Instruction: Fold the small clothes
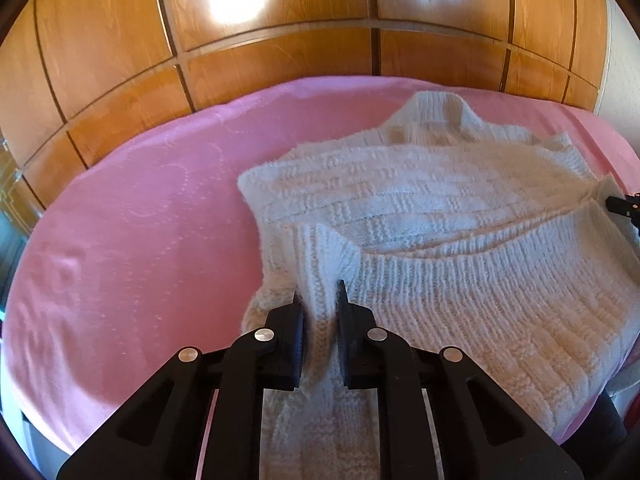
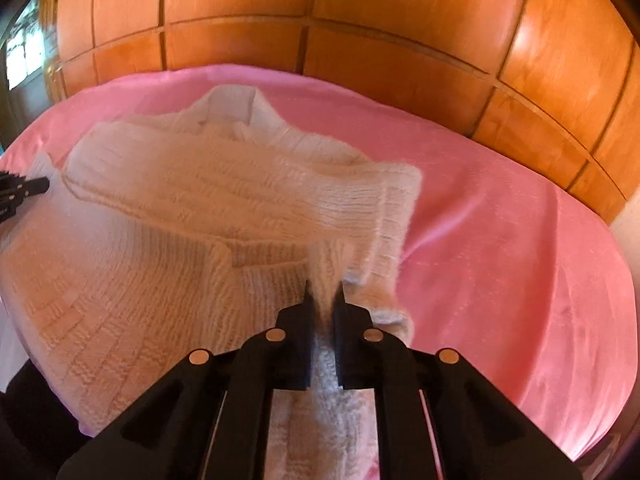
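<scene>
A cream knitted sweater (image 1: pixel 440 216) lies spread on a pink bed cover (image 1: pixel 140 220), its roll collar (image 1: pixel 434 114) turned toward the far edge, where a wall of glossy wooden cupboard panels (image 1: pixel 280 52) rises just behind the bed. Both sleeves are folded across the body of the garment, and the ribbed hem faces the two cameras. In the left wrist view, the left gripper (image 1: pixel 320 300) stands at the garment's near left corner; its black fingers (image 1: pixel 346 312) are drawn together and clamped on a raised ridge of ribbed knit, which stands up between them and runs back beneath the gripper frame. At the right margin of the same view the tip of the other tool shows, meeting the sweater's far side. In the right wrist view, the right gripper (image 2: pixel 325 296) stands at the near right corner of the garment; its fingers (image 2: pixel 308 300) are likewise closed on a narrow pinch of the knit, with a folded sleeve cuff (image 2: pixel 394 216) hanging just beyond and to the right of them. This view is slightly blurred around the sleeve. The pink cover lies bare to the right of the sweater, and the wooden panels curve across the background.
</scene>
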Motion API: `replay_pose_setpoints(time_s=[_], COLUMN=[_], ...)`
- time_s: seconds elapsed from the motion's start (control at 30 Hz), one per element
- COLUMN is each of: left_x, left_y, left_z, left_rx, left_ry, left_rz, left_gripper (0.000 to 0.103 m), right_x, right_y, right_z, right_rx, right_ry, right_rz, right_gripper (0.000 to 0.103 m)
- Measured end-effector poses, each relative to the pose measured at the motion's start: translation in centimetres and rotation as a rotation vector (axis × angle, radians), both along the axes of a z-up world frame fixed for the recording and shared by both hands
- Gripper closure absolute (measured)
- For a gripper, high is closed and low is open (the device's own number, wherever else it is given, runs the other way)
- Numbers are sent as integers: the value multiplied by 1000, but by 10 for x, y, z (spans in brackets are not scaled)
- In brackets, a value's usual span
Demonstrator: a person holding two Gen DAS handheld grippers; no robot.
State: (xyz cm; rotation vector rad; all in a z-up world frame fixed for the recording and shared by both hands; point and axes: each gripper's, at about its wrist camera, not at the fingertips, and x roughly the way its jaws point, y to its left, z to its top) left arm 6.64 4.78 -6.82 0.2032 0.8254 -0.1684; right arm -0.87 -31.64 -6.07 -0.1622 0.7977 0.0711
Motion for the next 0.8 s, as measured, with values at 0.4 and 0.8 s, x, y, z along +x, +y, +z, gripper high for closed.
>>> replay_pose_setpoints(time_s=[0.4, 0.8], left_x=[-32, -10], left_y=[6, 26], left_z=[34, 91], left_rx=[-20, -151], left_ry=[-103, -157], left_rz=[15, 33], left_gripper=[90, 93], right_x=[-37, 6], right_y=[-13, -28], right_z=[54, 110], right_rx=[99, 211], right_ry=[-116, -213], right_rz=[-47, -71], right_gripper=[97, 97])
